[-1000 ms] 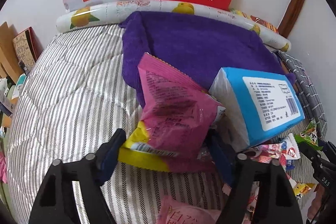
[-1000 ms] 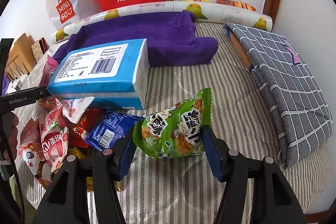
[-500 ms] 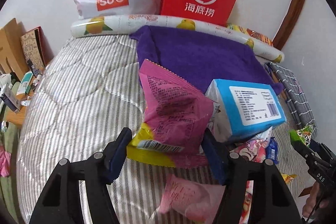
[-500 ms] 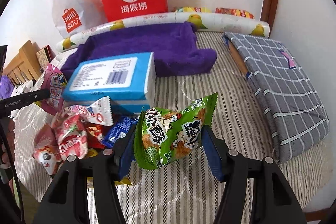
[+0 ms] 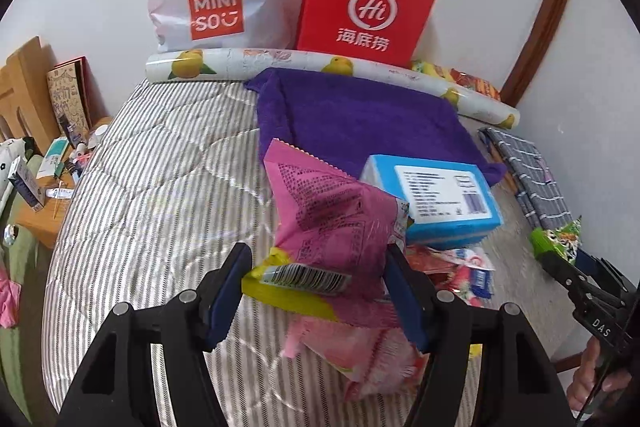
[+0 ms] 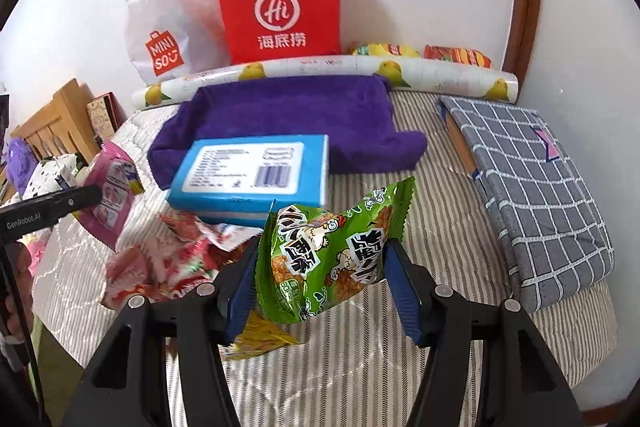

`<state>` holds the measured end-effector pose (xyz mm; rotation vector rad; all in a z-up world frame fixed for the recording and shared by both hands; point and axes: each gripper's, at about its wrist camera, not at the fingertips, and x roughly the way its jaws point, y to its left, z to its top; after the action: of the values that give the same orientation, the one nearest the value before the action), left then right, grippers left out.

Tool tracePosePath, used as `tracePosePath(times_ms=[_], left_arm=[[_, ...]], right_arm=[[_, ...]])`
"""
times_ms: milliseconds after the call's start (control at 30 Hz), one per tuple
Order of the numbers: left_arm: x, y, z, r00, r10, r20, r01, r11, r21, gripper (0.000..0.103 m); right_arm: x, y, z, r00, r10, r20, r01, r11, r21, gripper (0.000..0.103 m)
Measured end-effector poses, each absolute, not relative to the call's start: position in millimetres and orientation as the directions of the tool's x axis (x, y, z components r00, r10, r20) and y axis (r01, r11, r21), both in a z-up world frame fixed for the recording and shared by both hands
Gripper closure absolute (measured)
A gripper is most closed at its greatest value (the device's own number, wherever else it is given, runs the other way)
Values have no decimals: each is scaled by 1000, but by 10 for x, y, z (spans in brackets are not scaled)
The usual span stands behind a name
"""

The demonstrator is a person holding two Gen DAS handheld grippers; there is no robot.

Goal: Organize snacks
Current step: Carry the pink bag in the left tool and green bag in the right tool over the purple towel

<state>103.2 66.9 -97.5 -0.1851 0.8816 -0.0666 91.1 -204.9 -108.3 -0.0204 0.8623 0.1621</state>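
My left gripper (image 5: 316, 267) is shut on a pink and yellow snack bag (image 5: 328, 223), held above the striped bed (image 5: 160, 187); the bag also shows at the left of the right wrist view (image 6: 110, 187). My right gripper (image 6: 320, 267) is shut on a green snack bag (image 6: 332, 255), held above the bed; it shows at the right edge of the left wrist view (image 5: 558, 241). A pile of small red, pink and blue snack packets (image 6: 168, 259) lies on the bed beside a blue box (image 6: 256, 171).
A purple towel (image 6: 288, 111) lies behind the box. A red paper bag (image 6: 280, 11) and a white Miniso bag (image 6: 160, 27) stand against the wall behind a lemon-print roll (image 6: 320, 67). A grey checked folded cloth (image 6: 532, 171) lies right. A cluttered nightstand (image 5: 44, 179) is left.
Both grippers have lifted and pulled back with their bags still held. The pile and blue box now sit lower and farther away in both views.
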Motion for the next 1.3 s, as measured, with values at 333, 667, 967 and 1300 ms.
tracePosePath(times_ms=[333,667,967,1300], left_arm=[[947,415,-759,658,-177,-732,39,979,-201,38],[1030,256,-579,670,-190,-717,68,978,-195,38],[1201,194,-525,670,-186,-719,79,981,-180,38],[1461,183,-514,667,-187,-721,87,981,-175,38]], right_arm=[[836,-1878,-847,664,173,-727,-204,978,46,44],[912,-1855,-731,663,209,-719,-224,972,76,44],[1116,-1855,-652,669,212,-712,-220,972,83,44],[1457,-1913,-672,663,203,-720,-191,977,100,44]])
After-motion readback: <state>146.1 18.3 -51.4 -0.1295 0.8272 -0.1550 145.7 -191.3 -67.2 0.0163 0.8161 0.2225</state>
